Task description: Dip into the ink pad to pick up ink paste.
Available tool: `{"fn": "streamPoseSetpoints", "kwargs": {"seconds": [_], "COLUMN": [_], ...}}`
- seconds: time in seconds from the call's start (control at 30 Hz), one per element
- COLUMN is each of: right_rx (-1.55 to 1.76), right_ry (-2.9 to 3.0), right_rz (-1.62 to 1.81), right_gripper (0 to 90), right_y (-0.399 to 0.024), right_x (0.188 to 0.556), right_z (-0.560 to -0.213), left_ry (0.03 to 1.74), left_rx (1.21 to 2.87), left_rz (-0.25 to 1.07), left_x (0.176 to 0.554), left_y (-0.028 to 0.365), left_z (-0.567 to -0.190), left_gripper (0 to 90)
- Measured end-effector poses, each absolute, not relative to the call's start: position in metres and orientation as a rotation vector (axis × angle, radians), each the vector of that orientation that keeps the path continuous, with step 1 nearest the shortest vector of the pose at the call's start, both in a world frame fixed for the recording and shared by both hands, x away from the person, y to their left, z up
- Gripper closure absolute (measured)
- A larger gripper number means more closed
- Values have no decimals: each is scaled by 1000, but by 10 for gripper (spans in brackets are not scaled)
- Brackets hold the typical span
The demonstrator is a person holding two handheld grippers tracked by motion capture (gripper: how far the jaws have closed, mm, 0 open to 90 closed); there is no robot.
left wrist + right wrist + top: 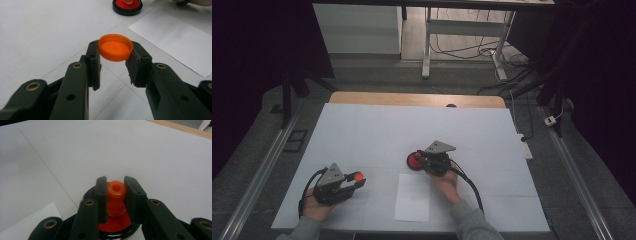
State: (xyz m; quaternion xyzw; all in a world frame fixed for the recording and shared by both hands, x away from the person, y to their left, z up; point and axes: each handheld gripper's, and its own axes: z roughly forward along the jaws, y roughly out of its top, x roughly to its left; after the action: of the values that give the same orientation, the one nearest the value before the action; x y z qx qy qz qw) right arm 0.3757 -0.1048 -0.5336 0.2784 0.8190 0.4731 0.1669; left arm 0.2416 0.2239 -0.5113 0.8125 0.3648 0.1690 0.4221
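An orange plastic cap (115, 47) hangs level a little above the table, and my left gripper (116, 51) is shut on its rim. In the high view this gripper (355, 180) is at the front left with the cap (358, 176) at its tips. A round red disc in a black rim (414, 160) lies near the table's middle. An orange knob (116, 192) with a hole in its top stands upright on that disc (115, 226). My right gripper (116, 185) is shut on the knob from both sides, and it (421, 159) hides most of the disc from above.
A white sheet of paper (413, 196) lies flat between the two hands near the front edge. White covering (377, 130) spreads over the table, with a wooden edge (412, 98) at the far side. Desk legs and cables (472, 50) stand on the floor beyond.
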Motion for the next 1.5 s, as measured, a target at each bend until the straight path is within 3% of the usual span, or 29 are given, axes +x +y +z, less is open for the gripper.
{"fn": "streamPoseSetpoints", "kwargs": {"seconds": [1.5], "right_rx": [787], "right_ry": [2321], "right_rz": [1524], "right_gripper": [725], "right_y": [-125], "right_x": [361], "right_z": [-504], "left_ry": [925], "left_rx": [2033], "left_rz": [427], "left_x": [243], "left_y": [226], "left_z": [-513], "left_gripper": [644]}}
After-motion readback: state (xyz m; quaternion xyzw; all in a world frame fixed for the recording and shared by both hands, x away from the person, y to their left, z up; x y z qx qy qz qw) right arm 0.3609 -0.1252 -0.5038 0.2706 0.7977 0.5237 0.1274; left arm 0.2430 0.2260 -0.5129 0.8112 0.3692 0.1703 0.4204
